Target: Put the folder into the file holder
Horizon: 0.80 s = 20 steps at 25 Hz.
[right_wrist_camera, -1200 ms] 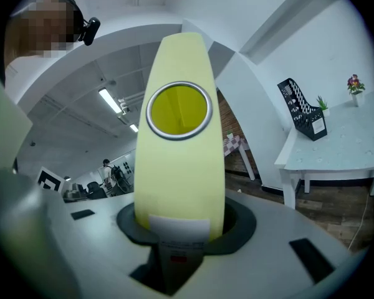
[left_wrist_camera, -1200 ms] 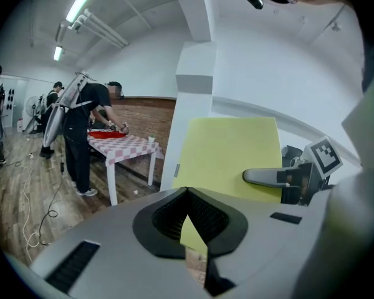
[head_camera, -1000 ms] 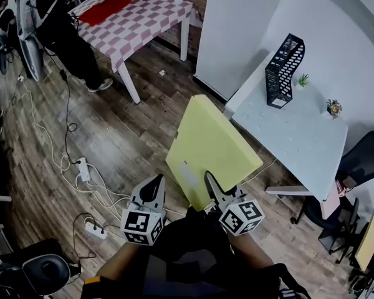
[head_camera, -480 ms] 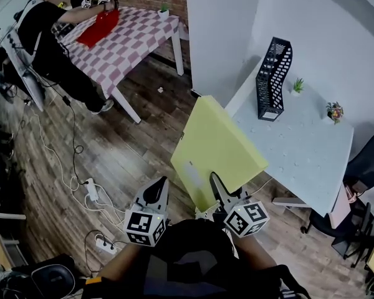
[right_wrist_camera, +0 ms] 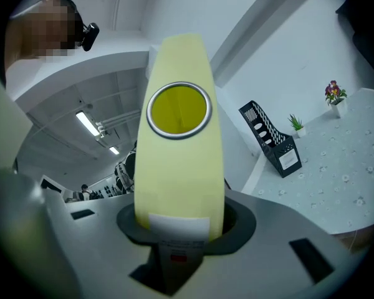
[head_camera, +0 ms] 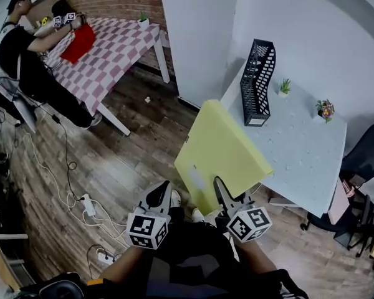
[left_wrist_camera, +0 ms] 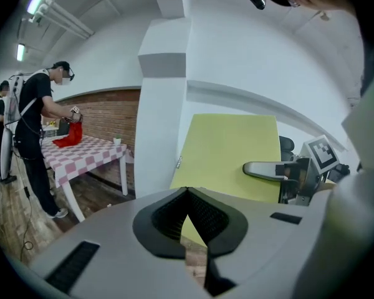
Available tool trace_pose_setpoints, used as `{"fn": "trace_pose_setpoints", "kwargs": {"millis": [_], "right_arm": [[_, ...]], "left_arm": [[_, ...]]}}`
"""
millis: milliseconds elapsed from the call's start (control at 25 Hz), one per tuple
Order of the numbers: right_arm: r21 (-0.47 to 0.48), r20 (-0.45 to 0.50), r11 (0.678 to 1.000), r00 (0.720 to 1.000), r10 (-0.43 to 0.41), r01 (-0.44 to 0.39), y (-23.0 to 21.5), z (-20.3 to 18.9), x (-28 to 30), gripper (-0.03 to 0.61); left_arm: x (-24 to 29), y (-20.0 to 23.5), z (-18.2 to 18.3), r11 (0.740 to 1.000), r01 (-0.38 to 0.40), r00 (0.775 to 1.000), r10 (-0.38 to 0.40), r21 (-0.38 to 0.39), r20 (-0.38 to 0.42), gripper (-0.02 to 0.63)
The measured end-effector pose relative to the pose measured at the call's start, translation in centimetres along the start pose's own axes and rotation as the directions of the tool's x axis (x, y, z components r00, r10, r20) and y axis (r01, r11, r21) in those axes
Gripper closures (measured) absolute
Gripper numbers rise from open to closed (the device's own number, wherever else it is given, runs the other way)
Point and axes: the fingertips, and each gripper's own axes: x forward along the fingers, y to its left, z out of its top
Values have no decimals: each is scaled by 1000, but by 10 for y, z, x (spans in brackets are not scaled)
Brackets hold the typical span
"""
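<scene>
A thick yellow folder point(head_camera: 221, 154) is held upright, its spine point(right_wrist_camera: 179, 161) clamped by my right gripper point(head_camera: 220, 190), which is shut on it. In the right gripper view the spine, with its ring hole and white label, fills the space between the jaws point(right_wrist_camera: 177, 224). The black mesh file holder point(head_camera: 257, 83) stands on the near left end of the pale table point(head_camera: 305, 148), beyond the folder; it also shows in the right gripper view point(right_wrist_camera: 271, 139). My left gripper point(head_camera: 161, 193) hangs left of the folder, shut and holding nothing point(left_wrist_camera: 187, 192). The folder's face point(left_wrist_camera: 230, 154) shows beside it.
A small green plant point(head_camera: 285, 86) and a flower pot point(head_camera: 325, 109) stand on the pale table. A white pillar point(head_camera: 199, 36) rises left of it. Far left, a person point(head_camera: 25, 48) works at a checkered table point(head_camera: 112, 58). Cables and power strips point(head_camera: 87, 205) lie on the wooden floor. A black chair point(head_camera: 364, 157) is at right.
The pale table and file holder have drawn closer and shifted left in the head view. The folder stays in the right gripper; the left gripper keeps its place beside it.
</scene>
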Motion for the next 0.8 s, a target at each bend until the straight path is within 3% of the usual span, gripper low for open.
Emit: {"fn": "trace_pose_setpoints", "kwargs": {"millis": [200, 320, 560, 800], "right_arm": [[-21, 33, 997, 997, -75, 76, -26, 17, 10, 431], [-25, 67, 986, 984, -165, 167, -45, 35, 14, 431], [-62, 186, 953, 942, -280, 296, -60, 91, 26, 431], [-74, 288, 894, 868, -404, 441, -67, 131, 15, 431]], "left_arm": [[54, -4, 14, 994, 107, 994, -107, 13, -1, 609], [91, -7, 32, 981, 191, 982, -191, 28, 1, 609], [148, -23, 69, 924, 373, 928, -373, 82, -27, 609], [180, -29, 88, 866, 489, 872, -488, 105, -37, 609]]}}
